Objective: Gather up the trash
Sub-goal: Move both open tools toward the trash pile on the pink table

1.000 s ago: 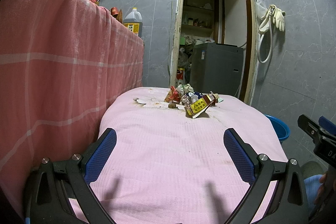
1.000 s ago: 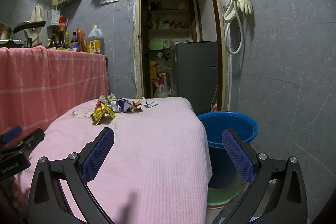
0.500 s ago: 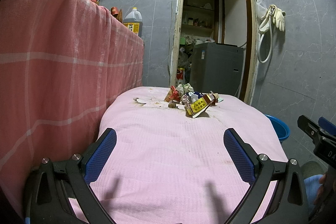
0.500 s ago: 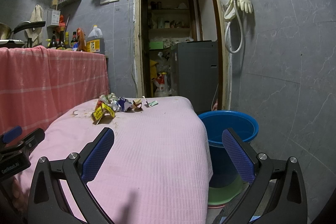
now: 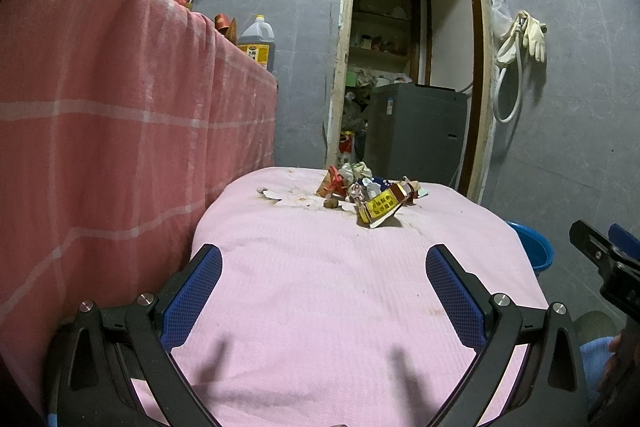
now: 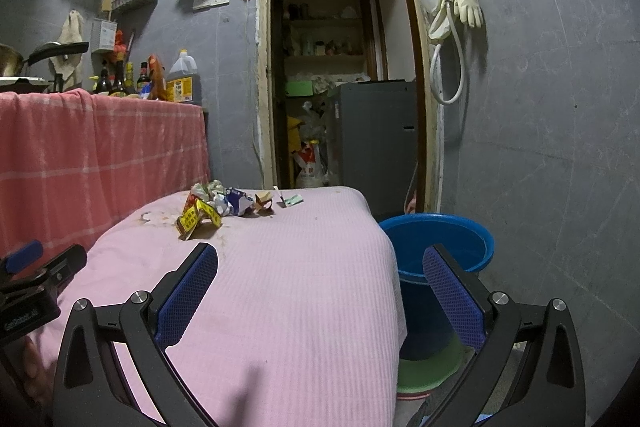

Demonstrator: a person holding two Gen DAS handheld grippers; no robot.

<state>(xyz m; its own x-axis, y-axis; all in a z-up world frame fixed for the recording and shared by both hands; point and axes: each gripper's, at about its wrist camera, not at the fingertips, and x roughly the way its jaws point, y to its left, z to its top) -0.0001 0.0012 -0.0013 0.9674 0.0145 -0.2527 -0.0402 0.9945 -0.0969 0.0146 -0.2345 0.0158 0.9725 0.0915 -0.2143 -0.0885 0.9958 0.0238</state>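
A small heap of trash lies at the far end of the pink-covered table: crumpled wrappers, a yellow-and-brown carton and a brown lump. The right wrist view shows the same heap, with a small green scrap to its right. My left gripper is open over the near part of the table, well short of the heap, holding nothing. My right gripper is open too, near the table's right edge. A blue bucket stands on the floor right of the table.
A counter draped in red checked cloth rises along the left, with bottles and an oil jug on top. Beyond the table an open doorway shows a grey appliance. Gloves and a hose hang on the right wall.
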